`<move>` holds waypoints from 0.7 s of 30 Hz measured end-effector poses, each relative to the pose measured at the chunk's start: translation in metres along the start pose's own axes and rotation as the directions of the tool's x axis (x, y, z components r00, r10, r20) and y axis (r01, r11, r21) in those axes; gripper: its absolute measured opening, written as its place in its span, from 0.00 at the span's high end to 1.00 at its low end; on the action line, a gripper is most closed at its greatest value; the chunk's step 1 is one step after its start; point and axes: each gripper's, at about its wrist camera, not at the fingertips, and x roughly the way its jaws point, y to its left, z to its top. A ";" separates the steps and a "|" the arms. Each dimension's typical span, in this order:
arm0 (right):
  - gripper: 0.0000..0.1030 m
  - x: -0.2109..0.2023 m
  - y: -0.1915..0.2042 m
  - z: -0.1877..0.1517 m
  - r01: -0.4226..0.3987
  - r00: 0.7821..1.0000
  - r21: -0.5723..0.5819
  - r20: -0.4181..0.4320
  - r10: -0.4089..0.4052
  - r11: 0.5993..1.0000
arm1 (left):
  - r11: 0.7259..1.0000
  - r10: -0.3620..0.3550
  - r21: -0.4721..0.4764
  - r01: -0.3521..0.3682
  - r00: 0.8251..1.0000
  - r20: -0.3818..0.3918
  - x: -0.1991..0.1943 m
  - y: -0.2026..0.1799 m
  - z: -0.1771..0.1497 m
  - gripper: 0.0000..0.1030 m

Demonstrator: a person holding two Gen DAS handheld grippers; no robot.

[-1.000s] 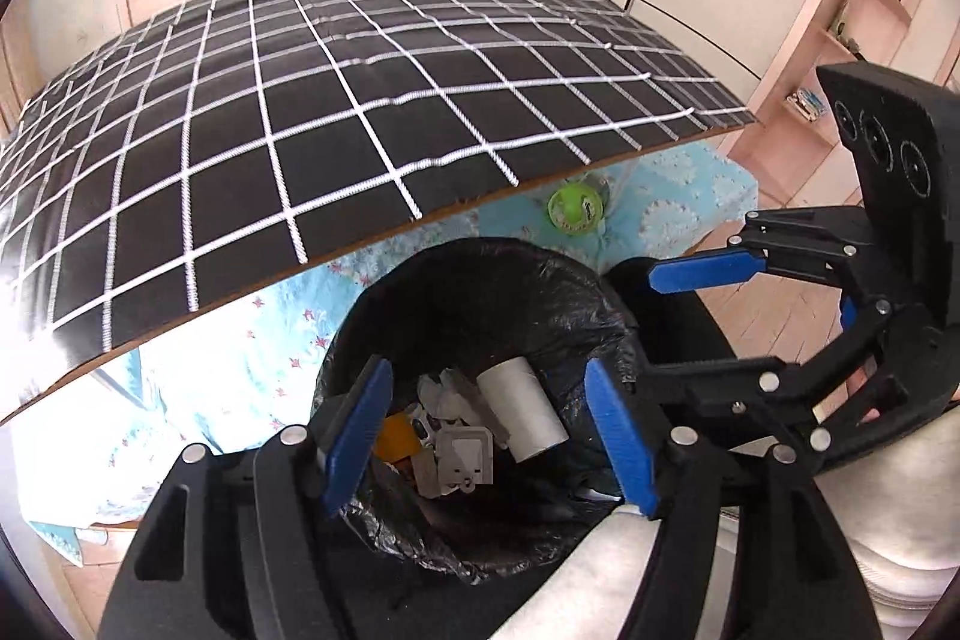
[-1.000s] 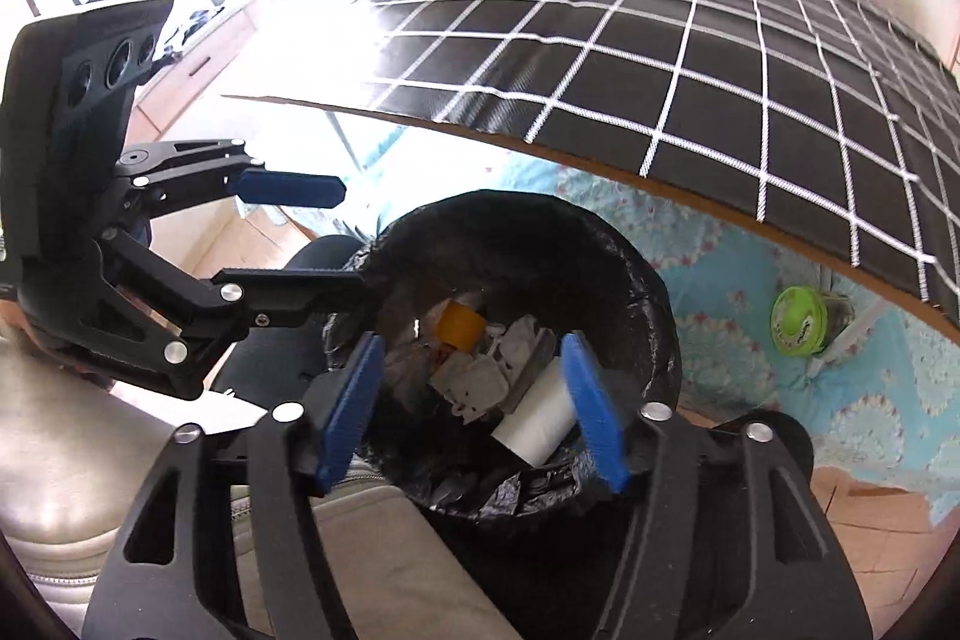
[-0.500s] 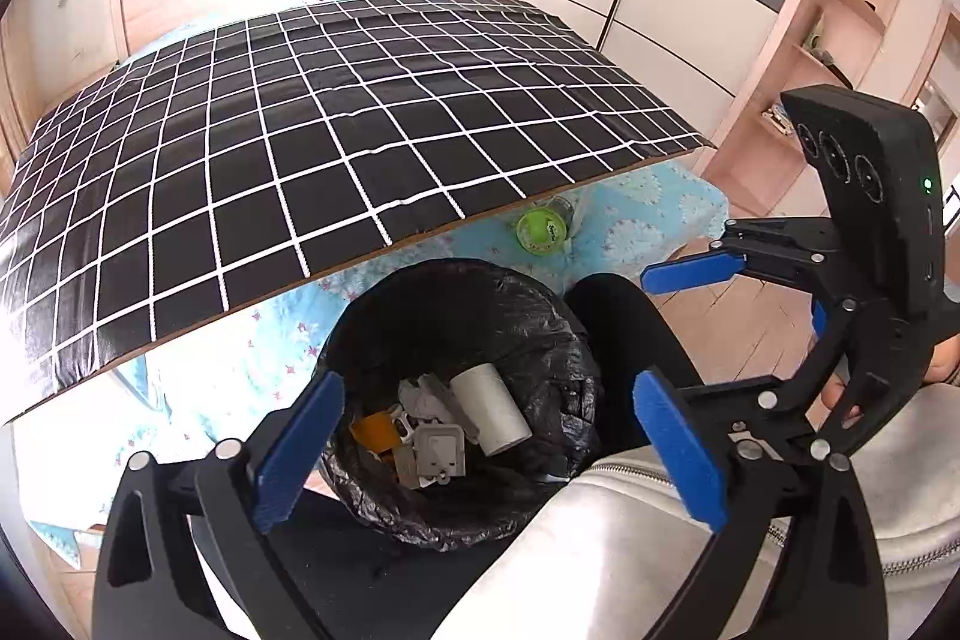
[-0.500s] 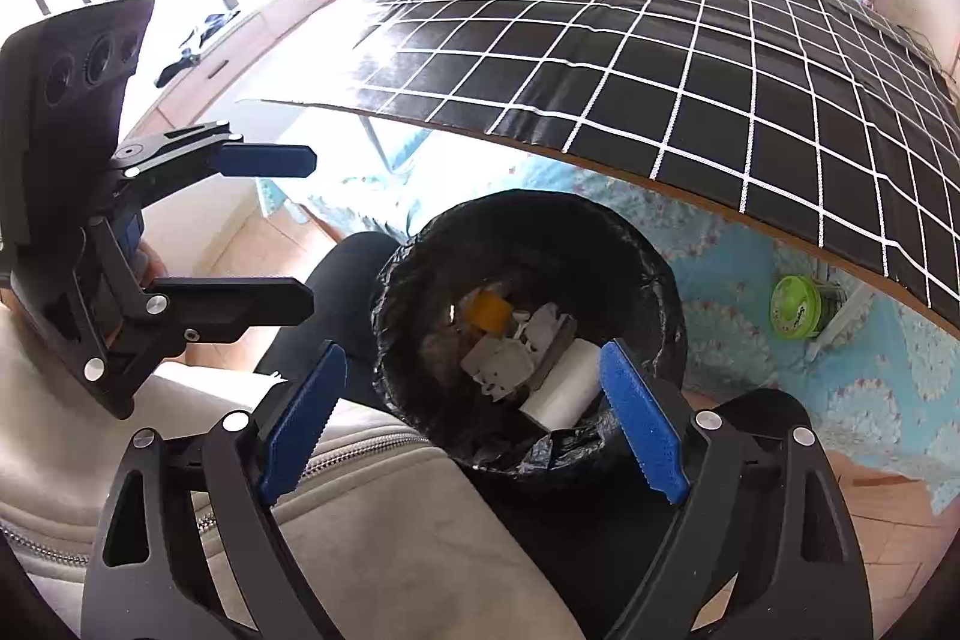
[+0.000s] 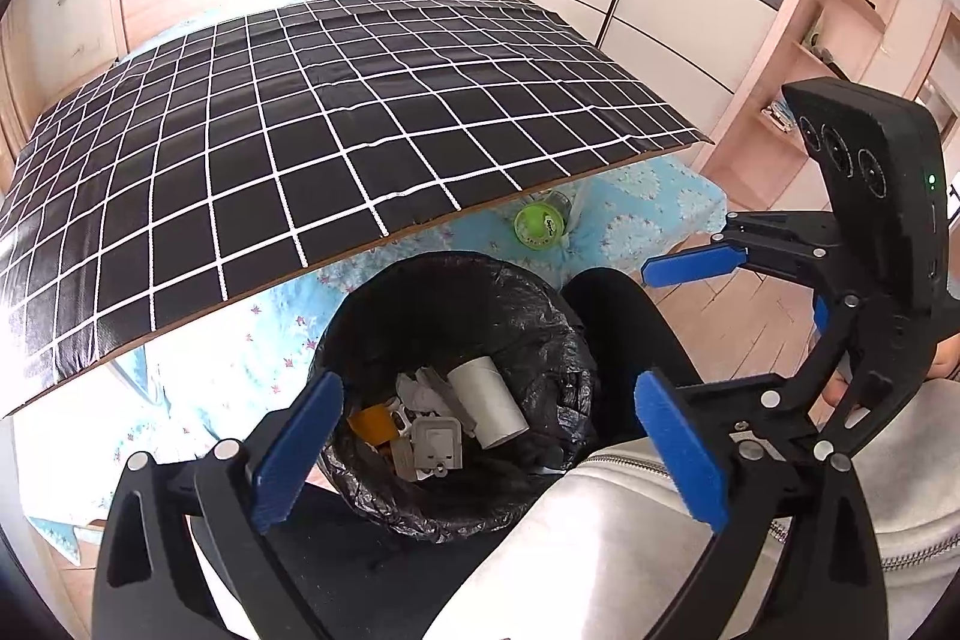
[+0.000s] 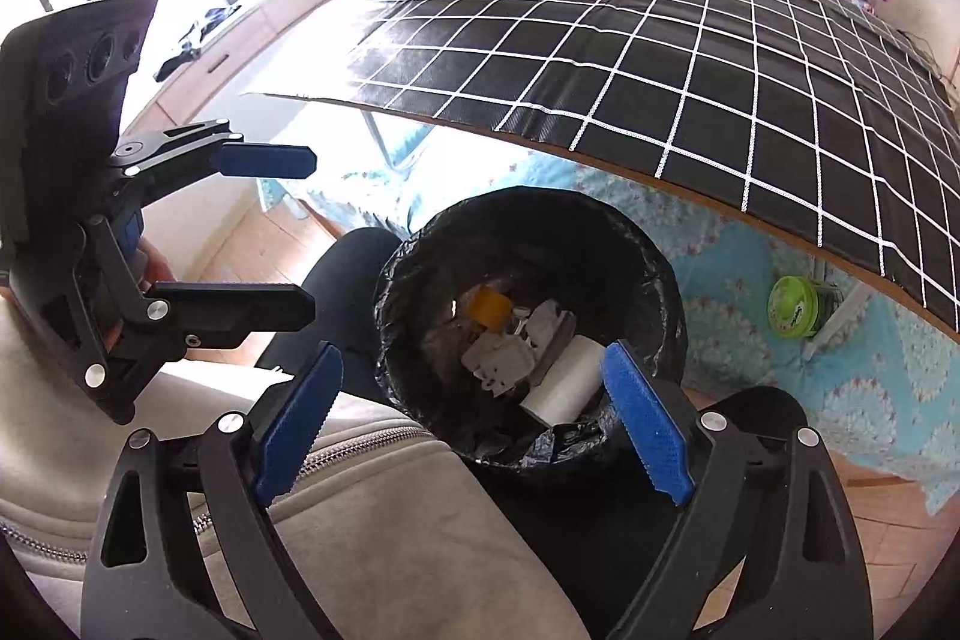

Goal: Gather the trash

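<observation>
A black-lined trash bin (image 5: 540,316) stands on the floor below the table edge; it also shows in the right wrist view (image 6: 636,244). Inside lie a white paper roll (image 5: 489,400), a white plug adapter (image 5: 438,445) and an orange piece (image 5: 372,424). My left gripper (image 5: 489,451) is open and empty above the bin's near rim. My right gripper (image 6: 471,418) is open and empty above the bin. Each gripper shows in the other's view, the right one (image 5: 678,322) and the left one (image 6: 288,232), both open.
A table with a black-and-white checked cover (image 5: 300,130) stands behind the bin. A green-lidded jar (image 5: 538,225) lies on the blue floral bedding under the table edge. My lap in grey clothing (image 5: 600,550) fills the foreground. Wardrobe and shelves stand at the right.
Both grippers have pulled back and up from the bin and their jaws have opened wider. The trash in the bin has not moved.
</observation>
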 end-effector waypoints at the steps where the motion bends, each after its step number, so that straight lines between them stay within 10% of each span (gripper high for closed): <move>1: 0.14 0.000 0.000 0.000 0.000 1.000 0.000 0.001 0.000 1.000 | 1.000 -0.010 -0.001 0.010 1.000 0.005 -0.001 0.000 0.000 0.08; 21: 0.14 -0.004 0.000 0.001 0.016 1.000 0.005 0.017 -0.016 1.000 | 1.000 -0.005 0.003 0.005 1.000 0.001 -0.001 0.001 0.000 0.08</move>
